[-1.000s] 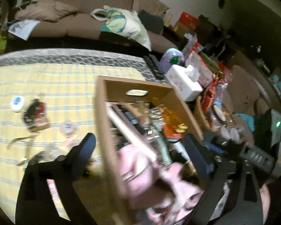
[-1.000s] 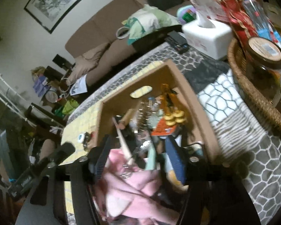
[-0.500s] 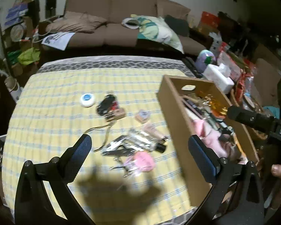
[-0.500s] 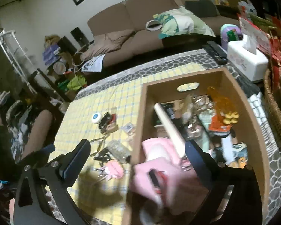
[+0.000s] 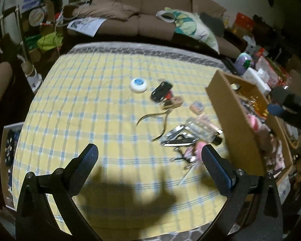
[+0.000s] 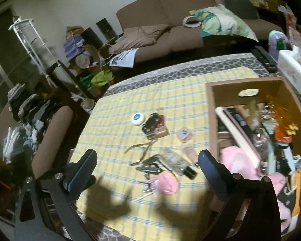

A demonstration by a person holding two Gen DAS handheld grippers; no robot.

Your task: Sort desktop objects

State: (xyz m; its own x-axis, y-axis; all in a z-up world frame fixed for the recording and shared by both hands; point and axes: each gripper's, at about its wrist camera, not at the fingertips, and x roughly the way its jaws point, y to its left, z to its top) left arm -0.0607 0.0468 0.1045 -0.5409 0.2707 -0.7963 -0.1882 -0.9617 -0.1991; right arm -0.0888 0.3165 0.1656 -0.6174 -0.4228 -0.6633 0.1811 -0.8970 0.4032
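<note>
Both grippers — left gripper [image 5: 149,154] and right gripper [image 6: 147,159] — gape empty; the right's jaws just opened. Next pick: pink pouch [image 6: 167,182] ahead, then the box [image 6: 211,120] alongside.

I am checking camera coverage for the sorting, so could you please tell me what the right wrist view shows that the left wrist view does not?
Only the right wrist view looks down into the wooden box, showing its handle slot and the pink cloth inside. Only the left wrist view shows the right gripper over the box. Both show the yellow checked cloth, the white round tin, the pliers and the pink item on it, each framed by open, empty fingers.
</note>
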